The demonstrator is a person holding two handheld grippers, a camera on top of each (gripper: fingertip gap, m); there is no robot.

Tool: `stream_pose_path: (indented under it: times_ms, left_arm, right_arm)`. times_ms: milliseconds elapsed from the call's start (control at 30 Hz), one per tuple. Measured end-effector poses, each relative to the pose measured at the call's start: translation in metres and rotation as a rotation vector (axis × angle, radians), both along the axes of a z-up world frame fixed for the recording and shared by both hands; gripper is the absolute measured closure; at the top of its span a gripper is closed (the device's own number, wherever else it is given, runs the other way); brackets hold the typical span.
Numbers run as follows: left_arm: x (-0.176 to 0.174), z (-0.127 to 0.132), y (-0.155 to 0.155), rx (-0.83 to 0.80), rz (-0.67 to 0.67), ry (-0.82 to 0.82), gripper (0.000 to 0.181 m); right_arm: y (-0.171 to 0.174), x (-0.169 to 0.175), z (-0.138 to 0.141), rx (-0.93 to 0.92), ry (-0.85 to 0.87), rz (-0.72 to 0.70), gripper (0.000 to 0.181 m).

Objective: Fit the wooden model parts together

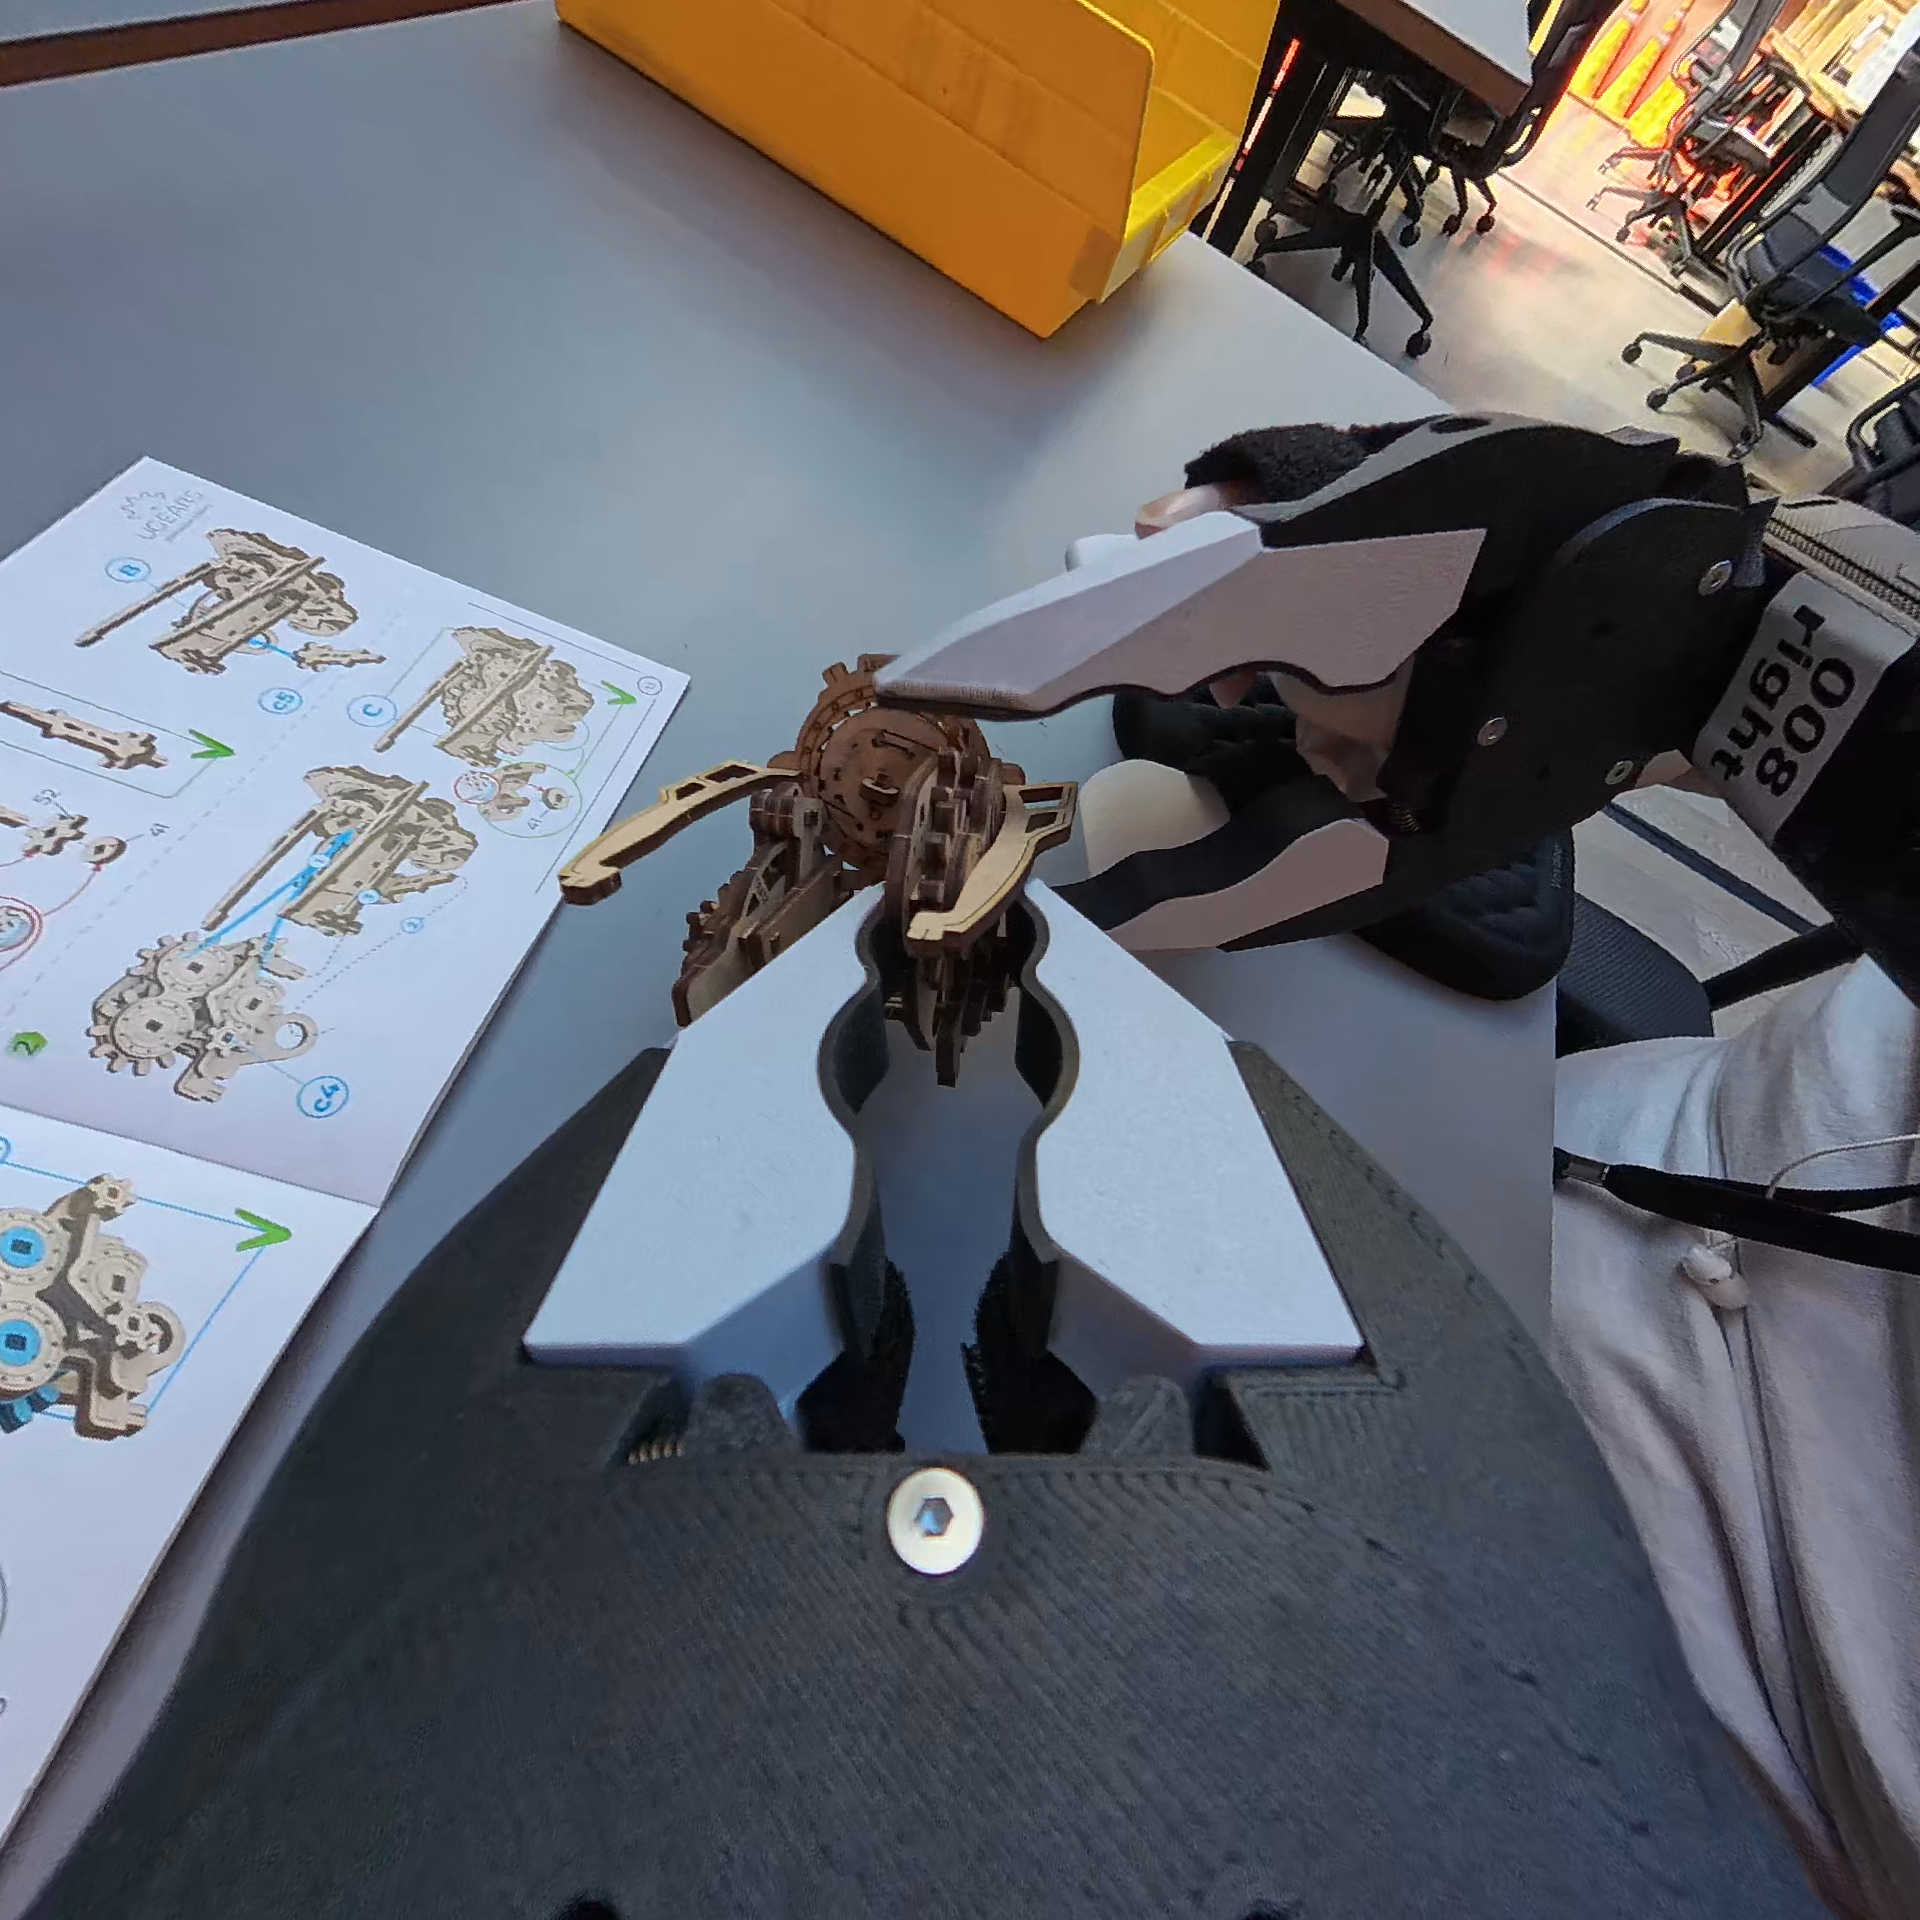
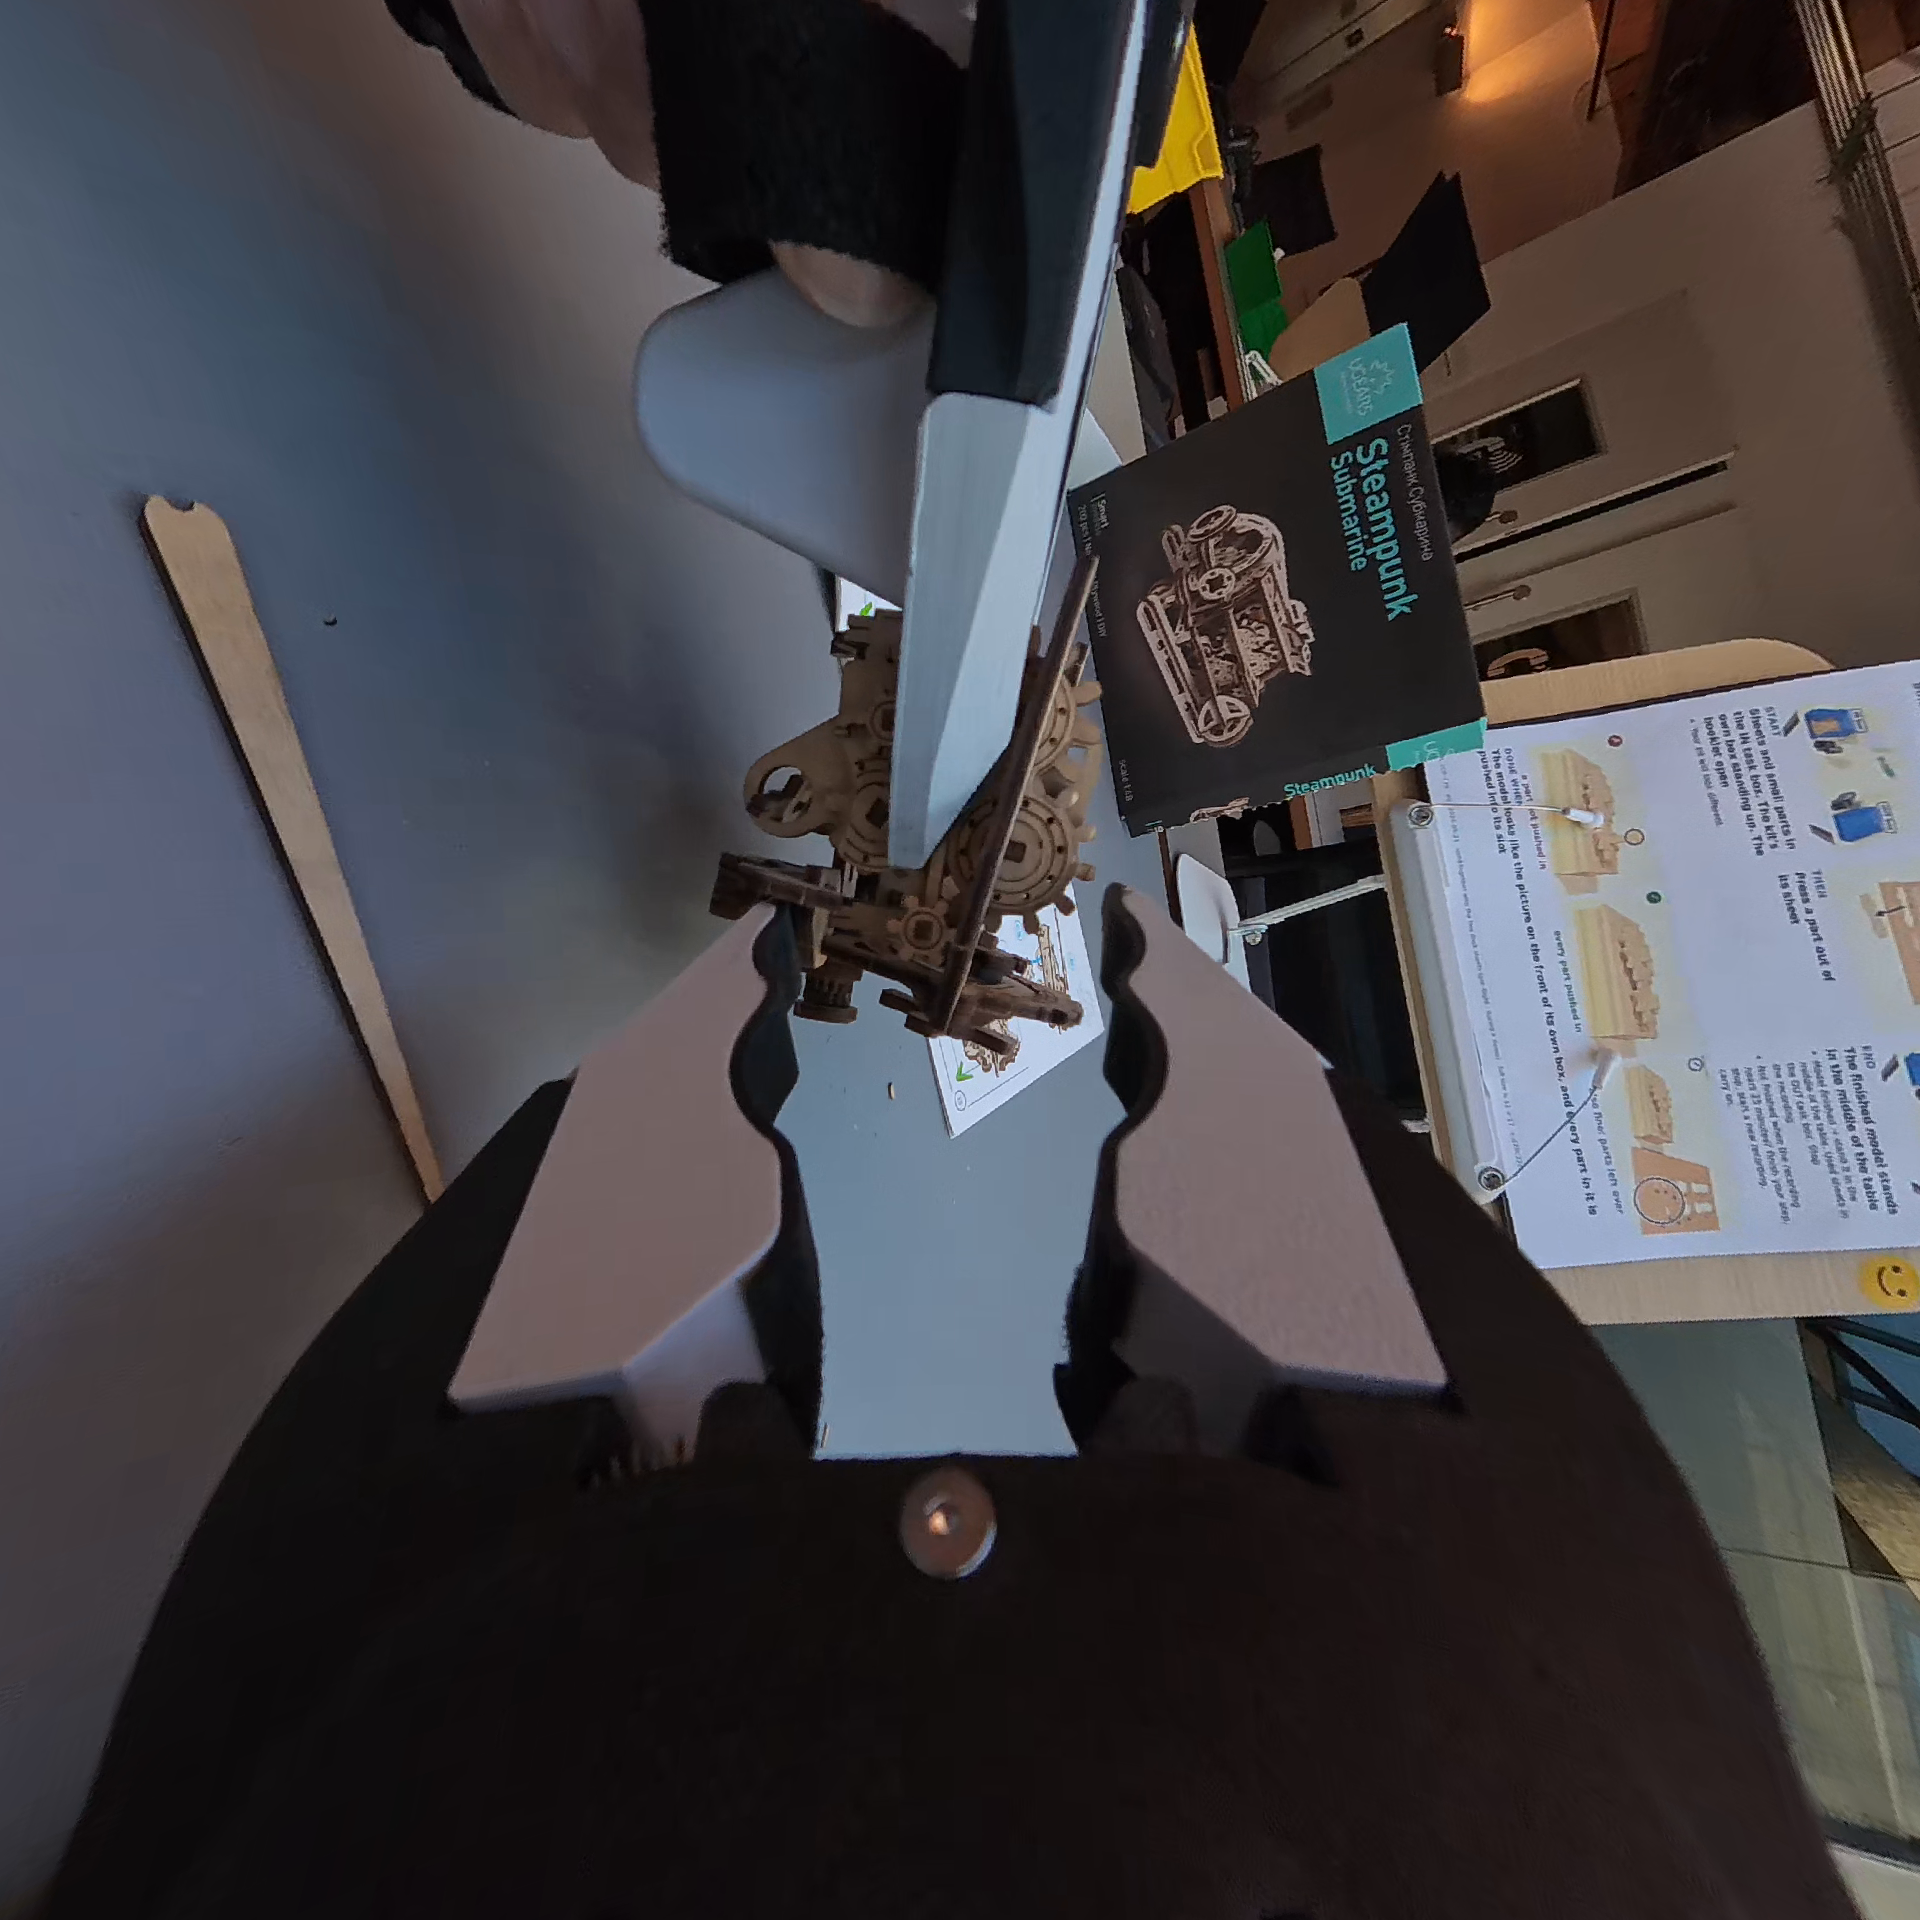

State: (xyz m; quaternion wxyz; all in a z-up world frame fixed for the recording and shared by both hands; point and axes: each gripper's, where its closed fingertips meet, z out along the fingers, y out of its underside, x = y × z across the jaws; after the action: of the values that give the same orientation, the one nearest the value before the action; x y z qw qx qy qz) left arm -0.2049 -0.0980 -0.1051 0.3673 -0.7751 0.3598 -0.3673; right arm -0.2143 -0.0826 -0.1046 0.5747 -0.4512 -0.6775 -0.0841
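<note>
- Model (image 1: 883,831): thin laser-cut ply, light, stiff, brittle at gear teeth and the curved arms. Grip the frame, not the arms.
- Held above the desk (image 1: 520,343), clamped in the left hand-held gripper (image 1: 951,935).
- Right hand-held gripper (image 2: 940,914): jaws wide, holding nothing, one tip touching the model.
- Desk: smooth grey; manual (image 1: 260,790), yellow bin (image 1: 935,135), wood strip (image 2: 281,821), kit box (image 2: 1278,613).
- Room: office chairs (image 1: 1766,260) behind.

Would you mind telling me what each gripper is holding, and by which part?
The left gripper clamps the wooden model by its lower geared end. The right gripper is open around the model's top, gripping nothing.
</note>
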Motion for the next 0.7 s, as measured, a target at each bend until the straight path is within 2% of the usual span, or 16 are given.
stream_pose_path:
  times_ms: [167, 700]
  left_arm:
    - [0.002, -0.008, -0.001, -0.004, -0.010, 0.044, 0.163]
    - [0.003, -0.011, -0.002, -0.029, -0.018, 0.024, 0.163]
  right_arm:
    - [-0.003, -0.001, -0.010, 0.012, -0.056, 0.012, 0.125]
    - [-0.004, 0.000, -0.011, -0.031, -0.060, 0.009, 0.129]
